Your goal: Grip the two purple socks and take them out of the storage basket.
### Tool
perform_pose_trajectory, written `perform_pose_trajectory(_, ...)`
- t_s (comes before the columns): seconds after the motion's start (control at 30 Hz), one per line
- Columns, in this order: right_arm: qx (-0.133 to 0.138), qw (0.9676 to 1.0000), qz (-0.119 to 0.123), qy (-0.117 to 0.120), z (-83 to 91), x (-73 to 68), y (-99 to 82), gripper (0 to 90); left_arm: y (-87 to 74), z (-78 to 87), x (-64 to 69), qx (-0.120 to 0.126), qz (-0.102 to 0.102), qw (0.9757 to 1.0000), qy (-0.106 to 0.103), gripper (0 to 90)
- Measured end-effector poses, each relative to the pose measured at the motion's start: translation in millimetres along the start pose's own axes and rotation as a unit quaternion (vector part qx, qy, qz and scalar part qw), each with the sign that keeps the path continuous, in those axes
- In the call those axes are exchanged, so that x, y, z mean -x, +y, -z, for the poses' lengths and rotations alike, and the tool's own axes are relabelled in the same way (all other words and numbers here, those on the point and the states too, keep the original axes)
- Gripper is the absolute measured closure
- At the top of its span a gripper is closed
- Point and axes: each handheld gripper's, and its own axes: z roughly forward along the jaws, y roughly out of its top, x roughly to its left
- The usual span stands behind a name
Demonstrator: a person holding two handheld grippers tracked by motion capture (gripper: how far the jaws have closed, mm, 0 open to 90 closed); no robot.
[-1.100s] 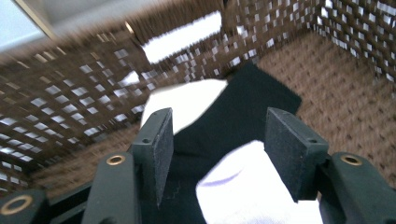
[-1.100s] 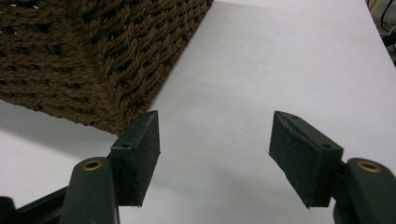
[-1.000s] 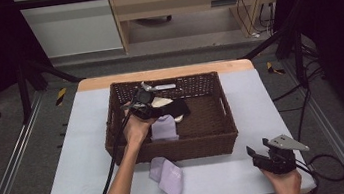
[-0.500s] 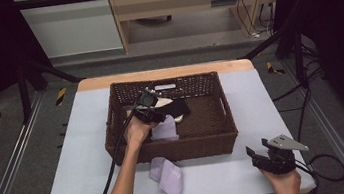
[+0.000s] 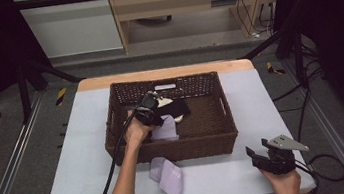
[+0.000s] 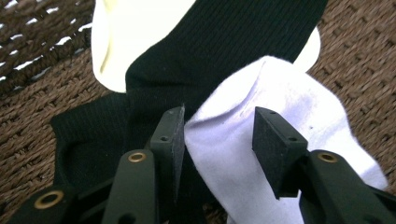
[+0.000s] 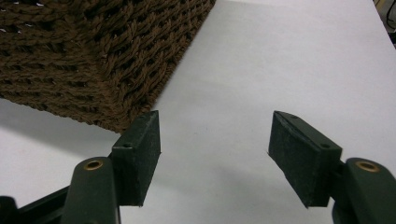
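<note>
A pale grey table [image 5: 81, 154] holds a dark brown woven wicker basket [image 5: 216, 141] at its middle. The work in hand appears to be taking socks out of the basket and laying them on the table.

At the left, the left gripper [image 5: 150, 111] reaches down into the basket. In the left gripper view its jaws have just been closing and stand half-narrowed around a fold of a pale lilac sock [image 6: 280, 107] – cloth lies between the pads, but the right-hand pad shows a gap, so the grip does not look made yet. Beside that sock, and partly under it, lies a black ribbed sock [image 6: 219, 51], with a cream-white sock [image 6: 135, 32] beneath it.

In front of the basket, on the table, a second pale lilac sock [image 5: 168, 175] lies flat – likely one item already moved out.

At the right, the right gripper [image 5: 263, 153] rests near the table's front corner, jaws wide and empty, just beside the basket's corner.

At least three socks remain in the basket.
</note>
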Motion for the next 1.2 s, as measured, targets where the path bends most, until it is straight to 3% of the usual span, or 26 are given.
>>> perform_pose_trajectory(0.2,0.0,1.0,-0.001,0.001,-0.1,-0.2,0.1,34.5,-0.2,-3.5,1.3,-0.019,-0.007,0.9997,0.015,58.7)
perform_pose_trajectory(0.43,0.0,1.0,-0.005,0.005,0.9,-0.5,0.5,34.8,-0.3,-5.5,-0.1,-0.05,0.004,0.9987,0.01,77.7)
perform_pose_trajectory(0.57,0.001,1.0,-0.005,0.005,1.0,-0.3,0.6,35.0,-0.8,-4.6,-0.9,-0.051,0.016,0.9986,0.0,86.7)
perform_pose_trajectory(0.7,0.002,1.0,-0.005,0.004,1.2,-0.1,0.6,35.2,-1.3,-1.5,-0.8,-0.034,0.02,0.9992,-0.001,87.7)
perform_pose_trajectory(0.9,0.002,1.0,-0.006,0.004,1.4,0.1,0.6,35.4,-3.7,9.0,-1.0,0.027,0.03,0.9992,-0.006,88.2)
perform_pose_trajectory(0.93,0.002,1.0,-0.006,0.005,1.5,0.1,0.6,35.4,-3.7,9.0,-1.0,0.027,0.03,0.9992,-0.006,88.2)
perform_pose_trajectory(0.97,0.002,1.0,-0.006,0.005,1.5,0.1,0.6,35.4,-4.5,11.4,-1.7,0.037,0.031,0.9988,-0.01,88.2)
perform_pose_trajectory(1.0,0.002,1.0,-0.005,0.004,1.4,0.1,0.6,35.4,-6.7,15.9,-2.3,0.066,0.034,0.9971,-0.016,88.2)
perform_pose_trajectory(1.03,0.002,1.0,-0.006,0.003,1.2,0.0,0.5,35.4,-6.7,15.9,-2.3,0.066,0.034,0.9971,-0.016,88.2)
perform_pose_trajectory(1.07,0.002,1.0,-0.003,0.002,0.8,0.2,0.4,35.5,-8.4,19.2,-3.5,0.087,0.041,0.9952,-0.021,88.2)
perform_pose_trajectory(1.2,0.002,1.0,-0.005,0.003,1.3,0.3,0.6,35.6,-10.2,25.4,-3.4,0.12,0.044,0.9917,-0.013,88.3)
